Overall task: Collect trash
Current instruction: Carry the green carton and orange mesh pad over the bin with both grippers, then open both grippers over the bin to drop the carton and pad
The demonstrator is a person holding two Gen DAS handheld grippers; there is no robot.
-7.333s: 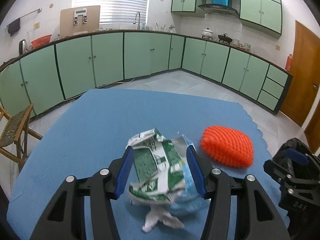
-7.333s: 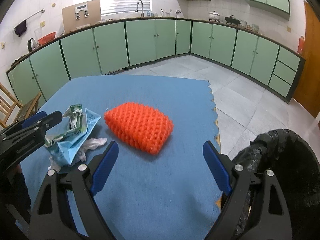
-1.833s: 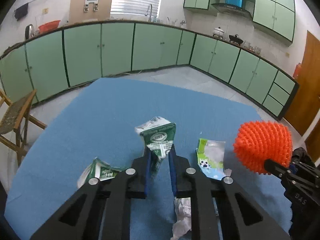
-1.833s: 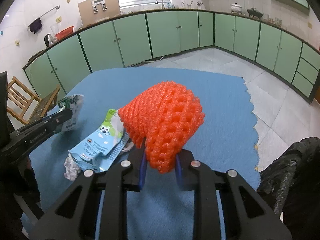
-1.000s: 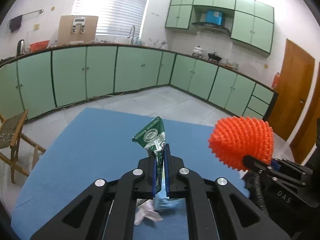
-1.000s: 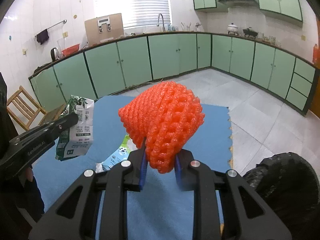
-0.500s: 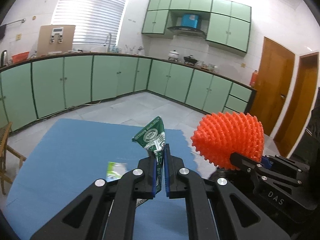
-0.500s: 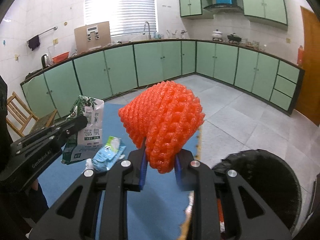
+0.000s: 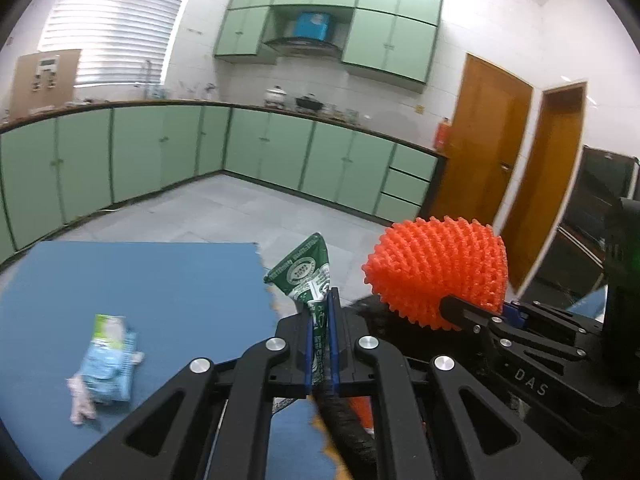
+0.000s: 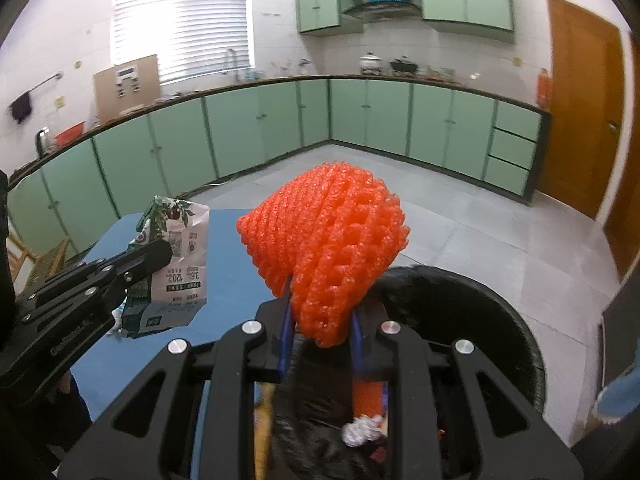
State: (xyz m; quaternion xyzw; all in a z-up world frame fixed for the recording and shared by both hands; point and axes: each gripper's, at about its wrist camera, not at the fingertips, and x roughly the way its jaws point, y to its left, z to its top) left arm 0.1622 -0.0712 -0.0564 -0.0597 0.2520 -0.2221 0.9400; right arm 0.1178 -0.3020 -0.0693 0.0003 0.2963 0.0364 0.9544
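L gripper (image 9: 320, 316) is clamped tight on a green/white carton (image 9: 306, 276), crushed flat; it sticks up out of the jaws, off the mat, at the mat's ragged right edge. R wrist cam shows the same carton (image 10: 172, 264) from its printed side, with the L gripper (image 10: 150, 256) coming in from the left.

R gripper (image 10: 320, 320) is pinched on an orange foam net (image 10: 328, 252), jaws a bit apart w/ the net squeezed between them, the bulk ballooning above the tips. L cam has the net (image 9: 436, 272) just right of the carton, close but apart.

Black bin (image 10: 500, 320) sits directly below/ahead of the R gripper, lined w/ a black bag; some trash is already inside, incl. a white wad (image 10: 360, 430). Net hangs over the rim area.

Blue mat (image 9: 160, 280) lies left of the bin. On it, well left of the grippers: a light-blue pouch (image 9: 108, 356) w/ a crumpled tissue (image 9: 80, 400) touching its near end.

Beyond: grey tile floor (image 10: 460, 220), then green cabinets (image 9: 160, 148) and wood doors (image 9: 480, 140).
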